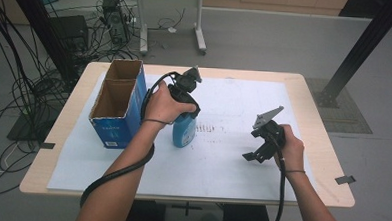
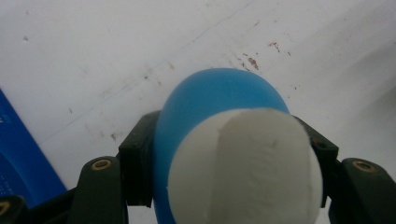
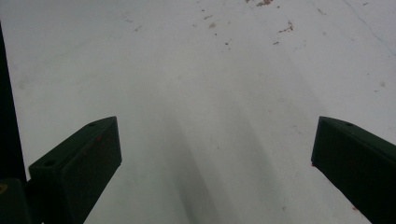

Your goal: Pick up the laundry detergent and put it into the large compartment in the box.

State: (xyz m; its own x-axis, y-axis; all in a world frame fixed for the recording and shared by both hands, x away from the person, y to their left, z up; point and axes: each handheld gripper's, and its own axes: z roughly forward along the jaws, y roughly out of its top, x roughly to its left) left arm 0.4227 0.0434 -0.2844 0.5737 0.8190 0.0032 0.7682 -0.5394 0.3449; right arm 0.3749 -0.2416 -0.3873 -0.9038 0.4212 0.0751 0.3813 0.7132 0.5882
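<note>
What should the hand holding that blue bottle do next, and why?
Probably lift the blue bottle and carry it left toward the open cardboard box. The left gripper has its jaws closed on both sides of the bottle near its white cap, and the box stands just beside it with two open compartments. The right gripper hangs open over the white mat, apart from both.

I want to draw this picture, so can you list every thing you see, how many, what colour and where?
Bottle: one, blue with a white cap, upright on the sheet beside the box, clamped by the left gripper.
Cardboard box: one, blue outside, brown inside, two open compartments, table's left.
Sheet: one, white, covering the table.
Table: one, light wood.
Left gripper: one, black, shut on the bottle.
Right gripper: one, black, jaws wide apart over the sheet.
</note>
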